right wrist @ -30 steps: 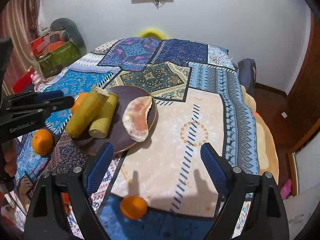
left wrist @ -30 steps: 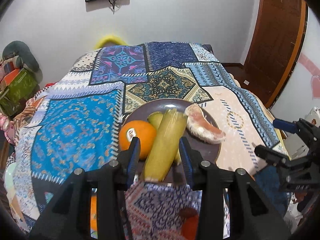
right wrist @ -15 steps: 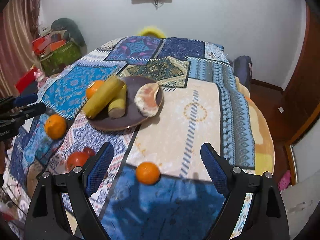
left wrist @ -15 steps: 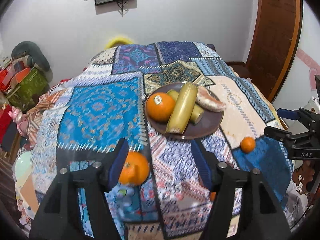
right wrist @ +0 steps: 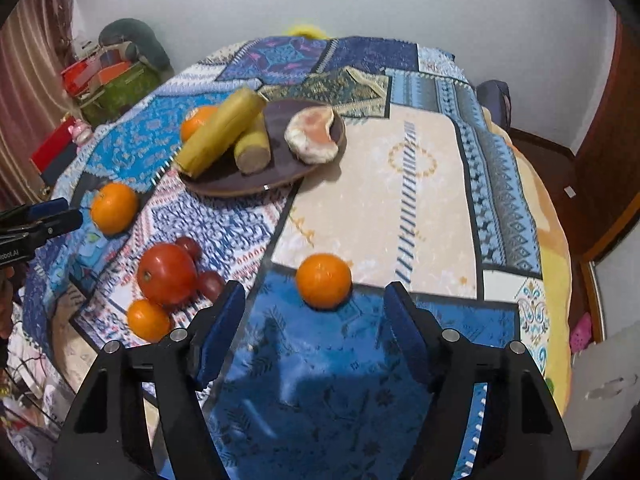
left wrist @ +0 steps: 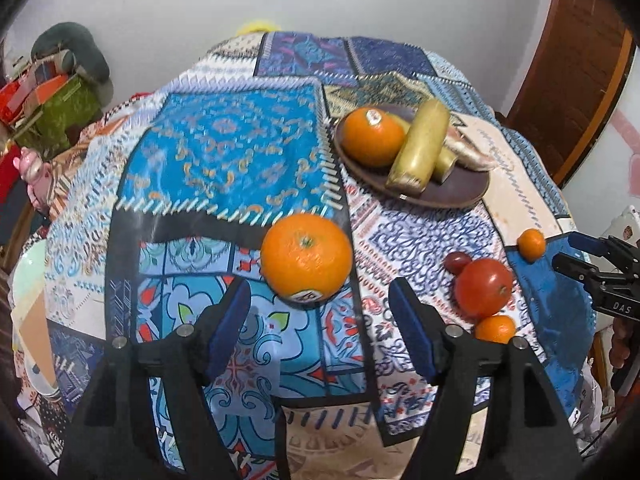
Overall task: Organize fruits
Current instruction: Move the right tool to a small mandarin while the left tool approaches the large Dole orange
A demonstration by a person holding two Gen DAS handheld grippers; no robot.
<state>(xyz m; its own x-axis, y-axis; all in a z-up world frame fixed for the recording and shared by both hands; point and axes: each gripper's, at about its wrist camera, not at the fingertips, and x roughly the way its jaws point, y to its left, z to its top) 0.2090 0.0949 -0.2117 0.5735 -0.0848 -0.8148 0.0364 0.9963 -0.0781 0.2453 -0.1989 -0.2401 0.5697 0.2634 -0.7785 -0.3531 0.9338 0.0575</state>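
Note:
A dark brown plate [left wrist: 460,192] on the patterned bedspread holds an orange [left wrist: 372,136], two yellow-green cylinders [left wrist: 420,148] and a pomelo piece [right wrist: 312,136]. A large loose orange [left wrist: 306,258] lies just ahead of my open, empty left gripper [left wrist: 320,312]. A small orange [right wrist: 324,280] lies just ahead of my open, empty right gripper [right wrist: 316,320]. A big red tomato [right wrist: 166,268], small dark red fruits [right wrist: 212,284] and another small orange [right wrist: 148,320] lie to the left in the right wrist view. The plate [right wrist: 280,168] shows beyond.
The bedspread [right wrist: 400,200] covers a bed that drops off at the right edge [right wrist: 556,260]. Cluttered bags and boxes [right wrist: 112,80] stand at the far left by the wall. A wooden door [left wrist: 572,80] is at the right.
Both grippers have pulled back from the plate toward the near edge of the bed. The left let go of the yellow-green cylinder on the plate and opened wide; loose fruits now lie before both.

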